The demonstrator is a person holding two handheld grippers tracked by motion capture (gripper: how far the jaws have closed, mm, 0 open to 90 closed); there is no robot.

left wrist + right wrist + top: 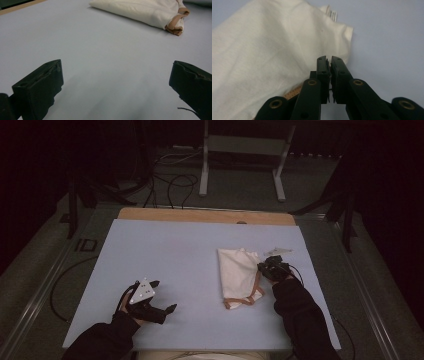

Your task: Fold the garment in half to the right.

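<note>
A folded cream cloth bag [239, 270] with tan handles [245, 301] lies flat on the right half of the pale blue table top [175, 255]. My right gripper [263, 266] rests at the bag's right edge. In the right gripper view its jaws [328, 60] stand together over the bag [262, 50], with only a hairline gap and no fabric seen between the pads. My left gripper [165, 295] sits low at the front left, open and empty, well away from the bag. Its view shows bare table between the wide jaws [116, 85], with the bag [140, 11] far ahead.
A strip of bare wood [200, 215] runs along the table's far edge. Beyond it a white metal frame [240, 150] stands on the dark floor, with cables [175, 182] lying near it. A small white label [332, 15] is sewn at the bag's far corner.
</note>
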